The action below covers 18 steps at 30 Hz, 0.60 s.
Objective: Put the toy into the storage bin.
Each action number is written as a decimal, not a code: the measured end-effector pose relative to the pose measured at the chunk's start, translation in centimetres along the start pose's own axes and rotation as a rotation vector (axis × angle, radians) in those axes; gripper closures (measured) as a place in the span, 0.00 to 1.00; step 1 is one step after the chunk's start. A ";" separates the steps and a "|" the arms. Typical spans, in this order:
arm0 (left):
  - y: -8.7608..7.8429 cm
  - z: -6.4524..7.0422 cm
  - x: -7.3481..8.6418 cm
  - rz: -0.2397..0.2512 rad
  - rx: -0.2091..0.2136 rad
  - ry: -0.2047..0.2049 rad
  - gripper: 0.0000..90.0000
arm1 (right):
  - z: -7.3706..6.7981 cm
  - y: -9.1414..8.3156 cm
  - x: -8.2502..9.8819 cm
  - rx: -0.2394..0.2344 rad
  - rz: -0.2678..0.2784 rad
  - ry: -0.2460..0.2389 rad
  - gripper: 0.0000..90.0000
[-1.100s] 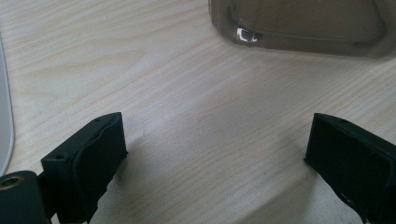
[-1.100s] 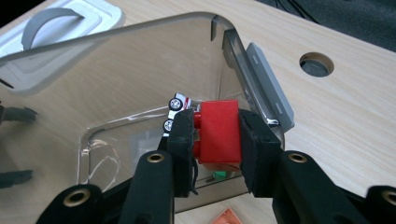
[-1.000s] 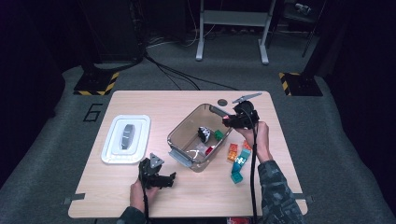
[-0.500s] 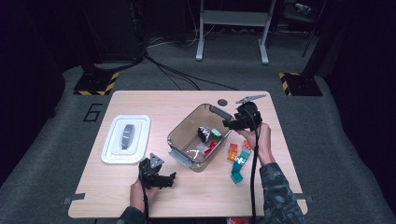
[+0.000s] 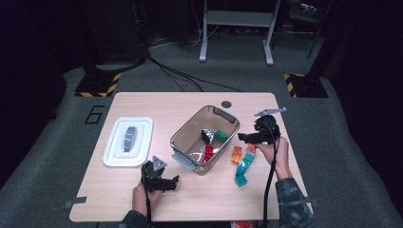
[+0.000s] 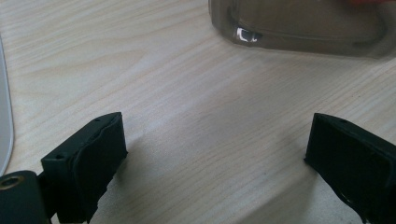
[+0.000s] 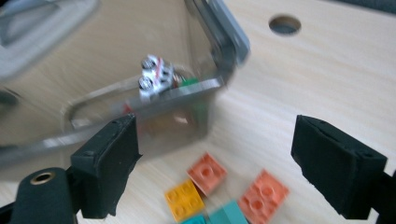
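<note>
The right gripper (image 5: 243,137) is hovering with its jaws standing wide apart, having just been opening, and nothing is sitting between them. Just below and ahead of its jaws, the small orange, yellow and teal plastic building bricks (image 7: 219,186) are lying loose on the light wooden table (image 5: 142,102). Beyond them, to the gripper's left, the clear smoky plastic bin (image 5: 186,133) is holding red, green and white bricks. Farther off, the left gripper (image 5: 172,182) is resting near the table, jaws gaping and empty.
</note>
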<state>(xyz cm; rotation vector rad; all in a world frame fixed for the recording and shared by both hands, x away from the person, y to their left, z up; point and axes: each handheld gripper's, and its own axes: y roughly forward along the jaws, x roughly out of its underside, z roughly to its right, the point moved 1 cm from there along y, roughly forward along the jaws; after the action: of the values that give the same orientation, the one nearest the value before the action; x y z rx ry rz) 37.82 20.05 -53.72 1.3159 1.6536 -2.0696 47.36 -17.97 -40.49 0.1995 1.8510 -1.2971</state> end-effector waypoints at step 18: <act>0.0 0.0 0.0 -0.004 0.002 0.005 0.05 | 4.5 5.4 5.6 0.121 -0.122 0.217 0.26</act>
<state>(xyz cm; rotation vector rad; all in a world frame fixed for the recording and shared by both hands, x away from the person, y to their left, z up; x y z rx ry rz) 37.82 20.09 -53.68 1.3208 1.6572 -2.0726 49.28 -21.05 -48.70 0.3064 1.9921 -1.5242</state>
